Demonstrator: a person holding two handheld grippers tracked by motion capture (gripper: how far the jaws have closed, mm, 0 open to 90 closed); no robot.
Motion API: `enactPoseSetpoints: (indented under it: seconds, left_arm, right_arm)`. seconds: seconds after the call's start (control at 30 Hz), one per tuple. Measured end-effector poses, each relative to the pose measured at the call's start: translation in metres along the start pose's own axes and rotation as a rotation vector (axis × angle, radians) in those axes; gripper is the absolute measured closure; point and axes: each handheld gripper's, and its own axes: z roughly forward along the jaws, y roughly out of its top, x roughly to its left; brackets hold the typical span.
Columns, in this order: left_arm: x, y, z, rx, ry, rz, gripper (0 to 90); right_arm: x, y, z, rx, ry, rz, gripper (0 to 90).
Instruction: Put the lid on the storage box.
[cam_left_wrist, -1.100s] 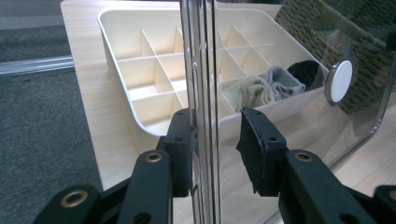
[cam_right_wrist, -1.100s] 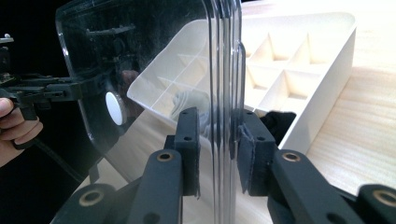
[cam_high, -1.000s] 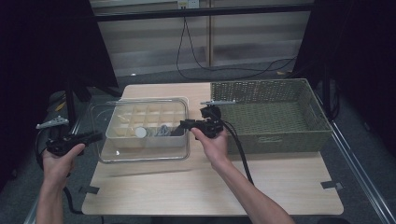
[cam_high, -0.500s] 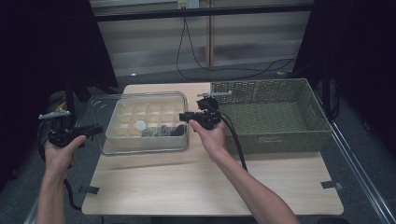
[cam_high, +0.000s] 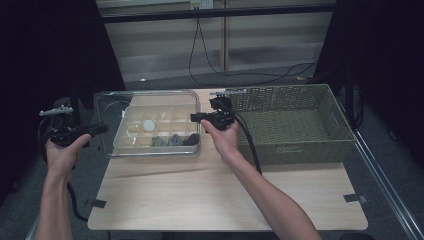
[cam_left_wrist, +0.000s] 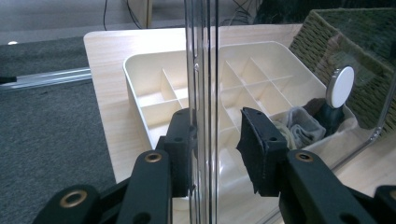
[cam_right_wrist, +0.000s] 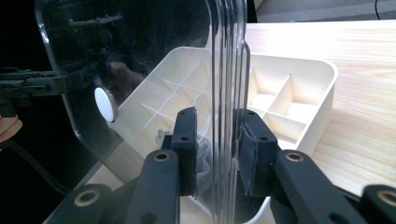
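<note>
Left gripper (cam_high: 97, 129): in my left hand (cam_high: 62, 150), out past the table's left edge. In the left gripper view its jaws sit on either side of the clear lid's rim; one pad is against the plastic, the other shows a gap, so I cannot tell if the clamp is firm.
Right gripper (cam_high: 196, 117): in my right hand (cam_high: 222, 137), at the lid's right end. In the right gripper view both jaws are closed tight on the lid's edge.
Clear lid (cam_high: 112, 107): transparent plastic, held between my two grippers, tilted above the divided tray, its left end reaching past the table edge.
Divided tray (cam_high: 131, 142): cream, many compartments, resting on the table (cam_high: 225, 195) under the lid, just left of the basket.
Tray contents: a white round disc (cam_high: 149, 124) in a middle compartment; dark and grey crumpled pieces (cam_high: 167, 140) along the near row. What they are I cannot tell.
Wicker basket (cam_high: 300, 150): green-brown, on the right half of the table, close beside the tray.
Cable (cam_high: 250, 145): trails from the right gripper along my forearm.
</note>
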Motion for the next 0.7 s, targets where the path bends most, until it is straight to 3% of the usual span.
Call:
enactPoseSetpoints:
  seconds: [0.27, 0.43, 0.7]
  left_arm:
    - [0.008, 0.004, 0.009, 0.013, -0.003, -0.028, 65.1]
    - [0.01, 0.01, 0.012, 0.025, 0.003, -0.022, 64.9]
    - [0.008, 0.019, 0.018, 0.037, 0.014, -0.022, 64.8]
  right_arm:
    - [-0.002, 0.011, 0.006, 0.006, -0.018, -0.018, 70.5]
    - [-0.003, 0.019, 0.009, 0.004, -0.029, -0.024, 70.3]
    - [-0.011, 0.026, 0.012, -0.001, -0.03, 0.001, 70.0]
